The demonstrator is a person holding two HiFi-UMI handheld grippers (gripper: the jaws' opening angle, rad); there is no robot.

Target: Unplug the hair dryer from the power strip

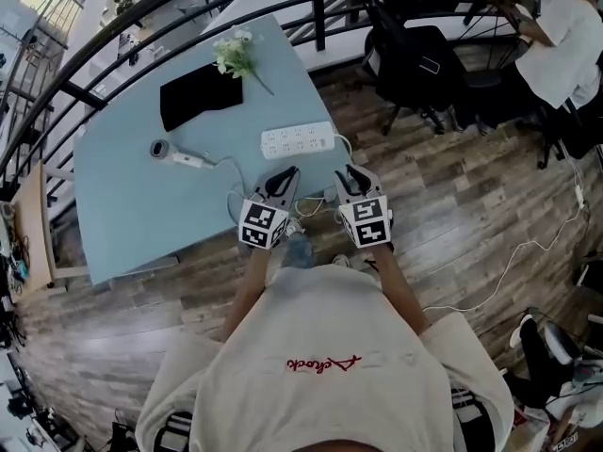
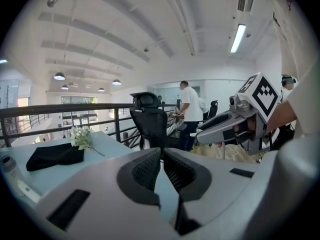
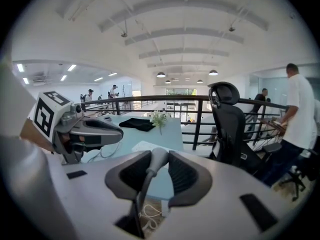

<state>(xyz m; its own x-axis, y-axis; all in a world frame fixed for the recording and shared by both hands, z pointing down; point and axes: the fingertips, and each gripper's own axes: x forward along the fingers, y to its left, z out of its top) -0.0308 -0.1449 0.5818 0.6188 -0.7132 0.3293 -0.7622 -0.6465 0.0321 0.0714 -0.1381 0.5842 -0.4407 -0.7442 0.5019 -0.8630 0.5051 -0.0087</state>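
- My right gripper [image 1: 350,171] is clenched on the grey plug [image 3: 155,162] of the hair dryer. The plug head sits between the two pads and its cord [image 3: 141,194] hangs down below the jaws.
- The plug is apart from the white power strip [image 1: 298,140], on the side of the strip nearer to me, so I judge it is already out of its socket.
- My left gripper [image 1: 287,175] is closed with nothing between its jaws. It is also on my side of the power strip, just beside the right gripper.
- The hair dryer [image 1: 174,153] lies on the blue table [image 1: 132,215], to the left of the power strip and well apart from it.
- I think the plug is light, hard and rather smooth, so the hold should be on the thick body, not on the soft cord.
- The cord is limp and it leads back to the dryer. A strong pull may drag this light dryer over the table.
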